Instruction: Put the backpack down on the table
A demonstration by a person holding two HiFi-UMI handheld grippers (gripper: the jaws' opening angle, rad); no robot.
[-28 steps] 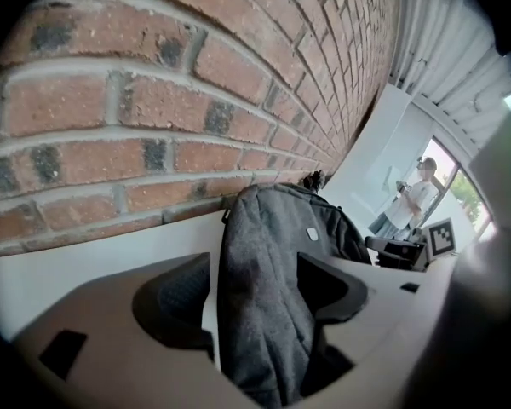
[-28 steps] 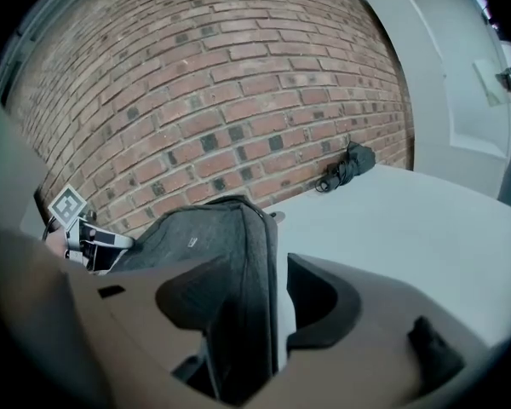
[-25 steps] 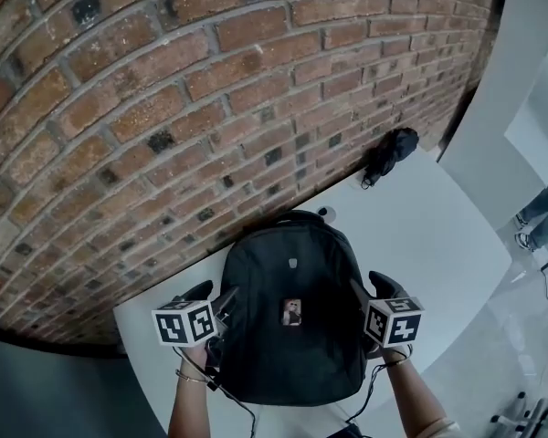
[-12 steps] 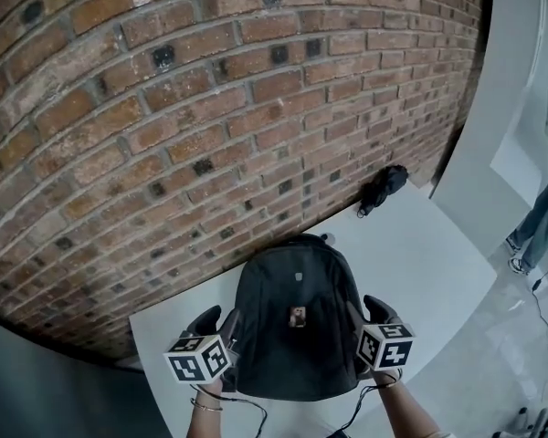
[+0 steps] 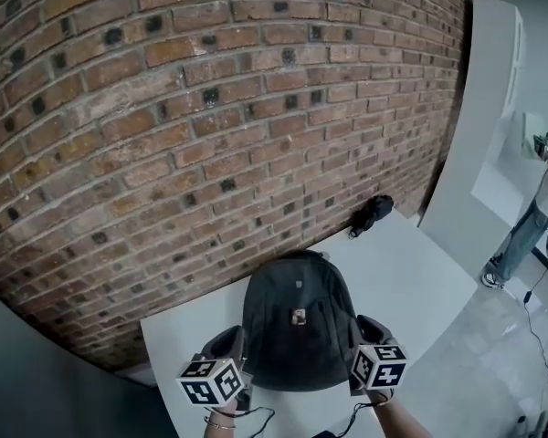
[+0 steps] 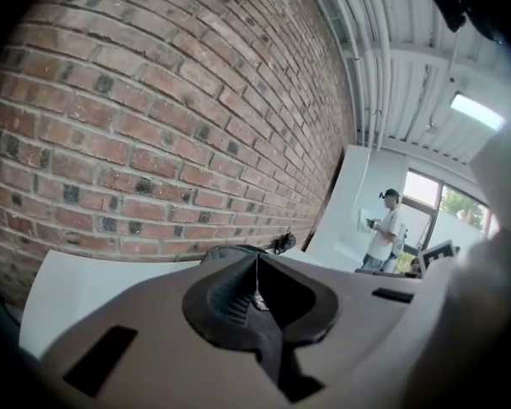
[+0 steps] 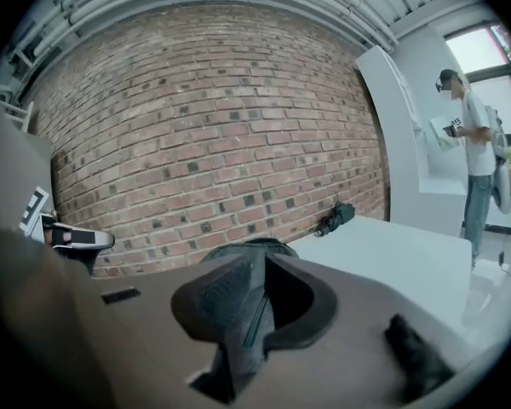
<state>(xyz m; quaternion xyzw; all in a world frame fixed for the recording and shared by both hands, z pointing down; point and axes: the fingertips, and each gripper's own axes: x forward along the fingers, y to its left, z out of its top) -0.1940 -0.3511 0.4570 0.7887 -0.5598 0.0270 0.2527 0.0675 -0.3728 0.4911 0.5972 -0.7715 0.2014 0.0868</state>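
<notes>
The black backpack lies flat on the white table, its top toward the brick wall. My left gripper hangs just off its left side, apart from it, jaws shut and empty. My right gripper is off the right side; its jaws are closing, nearly together, with nothing between them. In the left gripper view the pads meet in front of the backpack. The right gripper view shows the backpack beyond its jaws.
A brick wall runs along the table's far edge. A small black bundle lies by the wall at the table's far right. A white panel stands to the right, and a person stands on the floor beyond it.
Both grippers drew back from the backpack's sides toward me and rose, and their jaws went from wide open to closed. The backpack stays on the table.
</notes>
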